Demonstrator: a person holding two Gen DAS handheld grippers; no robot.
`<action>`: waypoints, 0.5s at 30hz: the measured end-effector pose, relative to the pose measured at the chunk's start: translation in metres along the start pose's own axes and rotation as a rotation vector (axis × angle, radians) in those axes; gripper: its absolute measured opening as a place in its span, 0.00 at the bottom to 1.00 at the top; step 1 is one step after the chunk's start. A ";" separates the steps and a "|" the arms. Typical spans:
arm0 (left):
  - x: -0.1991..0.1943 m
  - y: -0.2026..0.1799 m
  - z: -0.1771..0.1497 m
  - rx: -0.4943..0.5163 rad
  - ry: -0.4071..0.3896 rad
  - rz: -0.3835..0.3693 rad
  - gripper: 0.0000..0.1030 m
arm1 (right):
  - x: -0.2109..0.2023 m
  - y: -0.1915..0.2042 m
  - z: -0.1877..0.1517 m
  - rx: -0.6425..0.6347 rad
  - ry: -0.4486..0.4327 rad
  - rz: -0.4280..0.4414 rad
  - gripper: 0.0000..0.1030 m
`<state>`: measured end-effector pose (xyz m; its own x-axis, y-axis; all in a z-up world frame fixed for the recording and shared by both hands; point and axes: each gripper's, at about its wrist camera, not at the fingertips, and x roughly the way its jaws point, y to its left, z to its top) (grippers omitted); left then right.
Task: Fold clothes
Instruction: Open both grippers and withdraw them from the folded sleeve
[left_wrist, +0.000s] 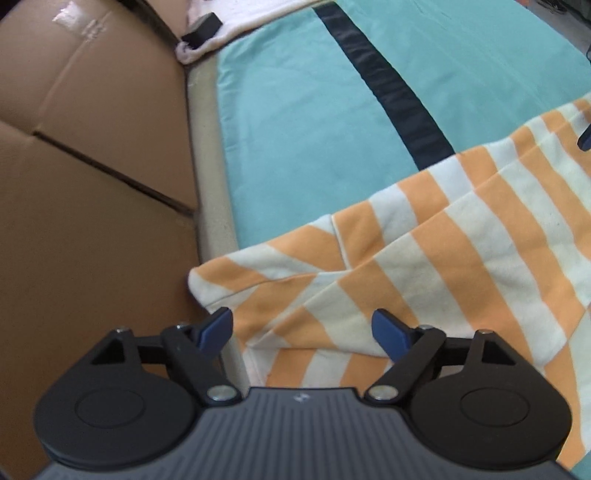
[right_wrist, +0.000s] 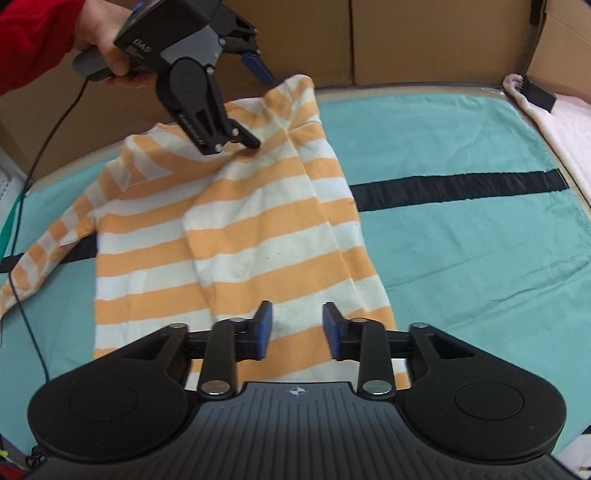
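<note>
An orange-and-white striped long-sleeved shirt (right_wrist: 266, 229) lies flat on the teal cover, one sleeve folded across its body and the other sleeve (right_wrist: 40, 254) stretched out to the left. My right gripper (right_wrist: 298, 328) is open over the shirt's near hem, with nothing between its pads. My left gripper (right_wrist: 263, 110), held by a hand (right_wrist: 99, 33) in a red sleeve, hovers open over the far end of the shirt. In the left wrist view the left gripper (left_wrist: 301, 330) is spread wide above a folded corner of the shirt (left_wrist: 424, 258).
A teal cover (right_wrist: 461, 240) with a black stripe (right_wrist: 461, 184) lies over the table. Cardboard boxes (left_wrist: 85, 166) stand along the far side. A pale towel (right_wrist: 565, 125) with a small black box (right_wrist: 537, 94) sits at the right corner. A black cable (right_wrist: 22, 206) hangs at the left.
</note>
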<state>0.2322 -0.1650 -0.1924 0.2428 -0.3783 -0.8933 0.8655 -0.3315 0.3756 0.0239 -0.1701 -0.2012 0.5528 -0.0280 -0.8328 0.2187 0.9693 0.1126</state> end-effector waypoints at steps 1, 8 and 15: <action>-0.004 -0.002 -0.001 -0.001 -0.013 -0.002 0.83 | -0.001 0.000 0.000 -0.001 -0.003 -0.001 0.40; -0.030 -0.035 -0.004 0.061 -0.074 -0.044 0.83 | -0.008 -0.001 -0.001 -0.011 -0.023 -0.008 0.38; -0.039 -0.099 -0.009 0.159 -0.100 -0.156 0.83 | -0.010 -0.019 0.032 -0.016 -0.147 -0.067 0.28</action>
<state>0.1414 -0.1099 -0.1973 0.0602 -0.3934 -0.9174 0.8073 -0.5213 0.2765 0.0397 -0.1958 -0.1774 0.6498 -0.1270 -0.7494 0.2466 0.9678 0.0499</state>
